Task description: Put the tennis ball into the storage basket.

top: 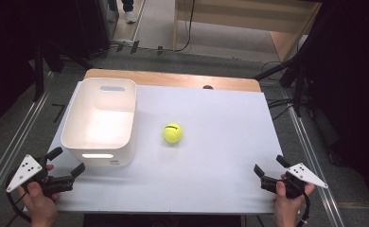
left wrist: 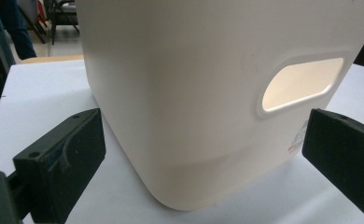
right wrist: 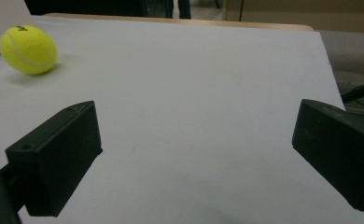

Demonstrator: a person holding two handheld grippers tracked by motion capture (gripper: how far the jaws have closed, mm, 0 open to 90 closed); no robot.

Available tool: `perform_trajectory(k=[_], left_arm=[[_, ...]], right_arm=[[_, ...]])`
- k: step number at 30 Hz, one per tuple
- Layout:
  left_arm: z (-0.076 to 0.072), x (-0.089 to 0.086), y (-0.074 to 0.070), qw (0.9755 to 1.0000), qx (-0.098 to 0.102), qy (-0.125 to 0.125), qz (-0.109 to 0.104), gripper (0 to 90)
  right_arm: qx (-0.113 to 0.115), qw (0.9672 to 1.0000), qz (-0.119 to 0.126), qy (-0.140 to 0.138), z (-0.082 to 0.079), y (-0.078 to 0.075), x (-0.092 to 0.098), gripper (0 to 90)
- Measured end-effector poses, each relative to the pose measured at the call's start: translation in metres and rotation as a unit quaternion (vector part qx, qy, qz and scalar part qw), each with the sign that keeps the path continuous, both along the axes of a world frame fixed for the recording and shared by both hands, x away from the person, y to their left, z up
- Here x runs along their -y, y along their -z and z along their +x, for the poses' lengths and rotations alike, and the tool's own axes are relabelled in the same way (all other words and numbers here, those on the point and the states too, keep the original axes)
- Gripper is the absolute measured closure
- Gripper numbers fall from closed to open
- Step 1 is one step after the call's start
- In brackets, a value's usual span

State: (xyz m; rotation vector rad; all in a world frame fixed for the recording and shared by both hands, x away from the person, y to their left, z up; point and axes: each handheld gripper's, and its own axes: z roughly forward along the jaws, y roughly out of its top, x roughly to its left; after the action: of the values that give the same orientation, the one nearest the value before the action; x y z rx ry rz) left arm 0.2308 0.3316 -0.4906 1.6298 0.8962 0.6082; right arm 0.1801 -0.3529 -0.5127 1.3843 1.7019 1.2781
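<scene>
A yellow tennis ball (top: 172, 133) lies on the white table sheet (top: 211, 156) near the middle, and sits at the far left in the right gripper view (right wrist: 29, 49). A white plastic bin (top: 100, 122) with a handle slot stands to the ball's left; its near wall (left wrist: 189, 102) looms close in the left gripper view. My left gripper (top: 70, 161) is open at the front left corner, just short of the bin, jaws wide with nothing between them (left wrist: 203, 154). My right gripper (top: 269, 165) is open at the front right, empty, over bare sheet (right wrist: 194, 154).
The wooden table edge (top: 173, 78) shows behind the sheet. Metal rails (top: 12, 142) run along both sides of the table, with cables (top: 279, 101) at the right. A wooden cabinet (top: 249, 19) stands beyond, and a person's shoe (top: 130, 16) is on the floor far back.
</scene>
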Motion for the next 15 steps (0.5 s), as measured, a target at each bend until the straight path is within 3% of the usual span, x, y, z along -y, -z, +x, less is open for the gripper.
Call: perform_trajectory(k=[7,13,15], left_arm=[[0.000,0.002,0.001,1.0000,-0.001,0.002,0.001,0.0],[-0.001,0.002,0.001,1.0000,0.000,0.002,0.001,0.0],[-0.001,0.002,0.001,1.0000,0.000,0.002,0.002,0.0]], right_arm=[[0.005,0.9999,0.006,0.006,-0.001,-0.001,0.001,0.0],[-0.002,1.0000,0.004,-0.007,-0.001,-0.005,0.001,0.0],[-0.002,0.9998,0.009,-0.016,-0.001,-0.013,0.000,0.0]])
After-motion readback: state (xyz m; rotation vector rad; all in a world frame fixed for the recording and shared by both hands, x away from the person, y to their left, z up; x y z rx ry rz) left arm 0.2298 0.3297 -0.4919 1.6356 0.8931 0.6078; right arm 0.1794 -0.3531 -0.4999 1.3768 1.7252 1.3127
